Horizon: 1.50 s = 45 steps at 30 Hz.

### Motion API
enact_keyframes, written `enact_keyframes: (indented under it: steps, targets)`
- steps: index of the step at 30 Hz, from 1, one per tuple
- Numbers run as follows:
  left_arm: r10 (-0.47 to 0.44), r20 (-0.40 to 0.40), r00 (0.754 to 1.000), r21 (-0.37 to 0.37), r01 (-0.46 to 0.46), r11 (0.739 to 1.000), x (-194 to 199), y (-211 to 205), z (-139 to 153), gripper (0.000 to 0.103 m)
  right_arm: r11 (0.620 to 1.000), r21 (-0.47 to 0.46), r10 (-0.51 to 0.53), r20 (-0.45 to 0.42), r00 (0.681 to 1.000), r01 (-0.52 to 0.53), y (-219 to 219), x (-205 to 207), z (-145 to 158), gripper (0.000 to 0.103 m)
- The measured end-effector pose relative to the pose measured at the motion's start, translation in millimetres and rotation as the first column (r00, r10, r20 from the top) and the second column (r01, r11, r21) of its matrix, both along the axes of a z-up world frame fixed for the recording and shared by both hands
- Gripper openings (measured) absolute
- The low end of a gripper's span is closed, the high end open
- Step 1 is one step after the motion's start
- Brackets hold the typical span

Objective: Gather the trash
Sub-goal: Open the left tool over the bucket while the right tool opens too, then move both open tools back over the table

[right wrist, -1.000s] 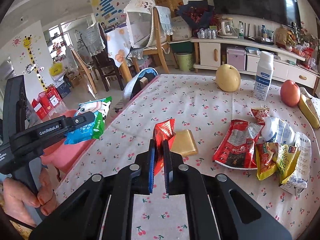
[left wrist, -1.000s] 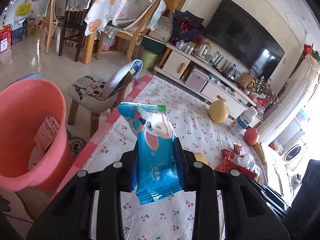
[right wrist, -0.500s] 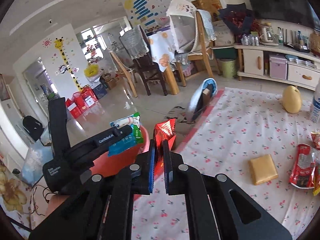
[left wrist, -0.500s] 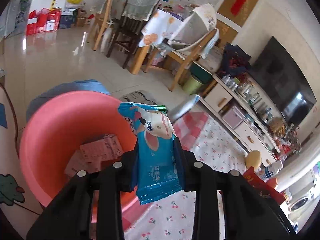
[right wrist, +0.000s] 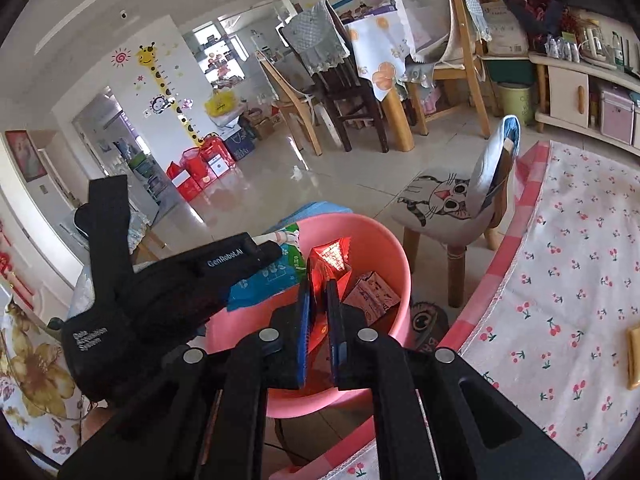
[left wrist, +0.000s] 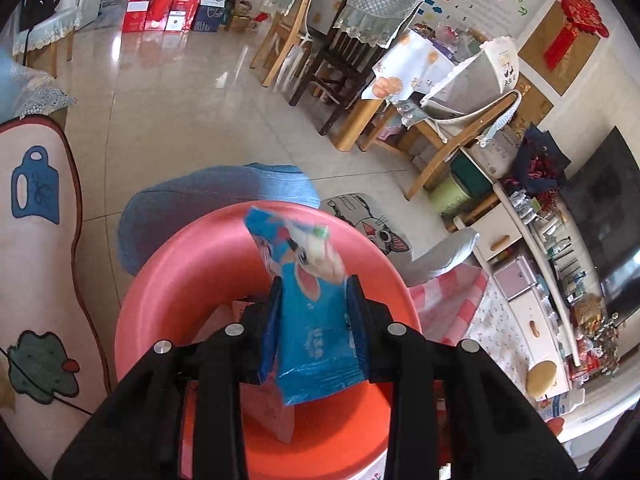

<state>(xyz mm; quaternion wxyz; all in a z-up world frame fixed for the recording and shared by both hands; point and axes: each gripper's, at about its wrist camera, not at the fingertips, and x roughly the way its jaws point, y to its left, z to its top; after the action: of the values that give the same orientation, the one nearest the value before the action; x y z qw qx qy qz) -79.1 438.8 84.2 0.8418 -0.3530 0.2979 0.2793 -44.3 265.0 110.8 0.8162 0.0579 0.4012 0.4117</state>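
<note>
Left gripper over the pink bucket, jaws spread a bit wider than in the 0.5 s earlier frame. Blue snack wrapper sits between the fingers, top end blurred and tilted toward 11 o'clock; cannot tell if it is still pinched or already loose. Its lower edge hangs over the bucket's inside. Bucket fills the lower centre of the left wrist view; a pinkish carton lies on its bottom at 6 o'clock under the wrapper.

Right gripper clamped tight on a red foil wrapper, jaws nearly together, wrapper standing up out of the tips toward 12 o'clock. The tips are above the near rim of the pink bucket, wrapper over the opening. Brown-pink cartons inside the bucket at 3 o'clock of the tips.

In the right wrist view the left gripper comes in from 9 o'clock, blue wrapper poking out over the bucket's far-left rim.

Cat-print stool just beside the bucket at 2 o'clock. Cherry-print tablecloth at 3 o'clock, pink checked border near the bucket. Yellow block on the cloth at the right edge, cut off.
</note>
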Motion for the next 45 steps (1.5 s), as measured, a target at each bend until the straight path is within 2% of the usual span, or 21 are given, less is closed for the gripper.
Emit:
enact_keyframes:
  steps: [2,3,4,5,6,7,9,11,16,22,28,34,39,45]
  targets:
    - [0.016,-0.012,1.0,0.021,-0.016,1.0,4,-1,1,0.039,1.0,-0.02,-0.017,-0.031,0.999,0.016,-1,2,-10,0.012]
    - [0.021,-0.022,1.0,0.03,-0.021,0.999,3,-1,1,0.052,1.0,-0.017,-0.023,-0.045,0.999,0.022,-6,2,-14,0.013]
    - [0.032,-0.031,0.999,0.038,-0.031,0.999,3,-1,0,0.064,0.999,-0.015,-0.036,-0.048,0.998,0.035,-12,2,-17,0.022]
    - [0.038,-0.029,0.999,0.043,-0.037,0.998,1,0,0,0.066,0.998,-0.018,-0.062,-0.043,0.997,0.061,-20,1,-17,0.042]
    - [0.042,-0.025,0.999,0.054,-0.04,0.998,1,-1,2,0.068,0.996,-0.018,-0.085,-0.033,0.996,0.084,-28,0,-17,0.053]
    - [0.041,-0.025,0.999,0.078,-0.039,0.996,1,-4,4,0.074,0.994,-0.015,-0.108,-0.015,0.994,0.107,-38,-5,-16,0.067]
    - [0.021,-0.03,0.999,0.134,-0.017,0.991,5,-14,9,0.082,0.989,-0.04,-0.144,0.03,0.989,0.145,-54,-13,-13,0.075]
    - [-0.006,-0.026,1.0,0.174,0.01,0.985,9,-24,15,0.083,0.98,-0.082,-0.172,0.084,0.981,0.179,-69,-20,-10,0.083]
    - [-0.12,0.006,0.993,0.225,0.116,0.967,19,-53,21,0.087,0.953,-0.185,-0.202,0.206,0.957,0.241,-101,-35,-6,0.089]
    - [-0.271,0.07,0.96,0.269,0.243,0.932,30,-93,26,0.09,0.914,-0.276,-0.208,0.309,0.928,0.297,-133,-46,-4,0.091]
    - [-0.415,0.037,0.909,0.402,0.367,0.839,38,-147,34,0.09,0.877,-0.333,-0.209,0.386,0.898,0.347,-164,-60,-5,0.092]
    - [-0.525,-0.004,0.851,0.423,0.477,0.771,48,-185,31,0.09,0.861,-0.319,-0.252,0.408,0.878,0.396,-192,-71,-7,0.092]
    - [-0.567,-0.021,0.823,0.39,0.529,0.753,48,-200,24,0.09,0.856,-0.267,-0.314,0.413,0.855,0.443,-214,-79,-7,0.092]
    - [-0.596,-0.018,0.803,0.363,0.56,0.744,47,-215,18,0.09,0.847,-0.237,-0.359,0.406,0.841,0.476,-233,-82,-3,0.092]
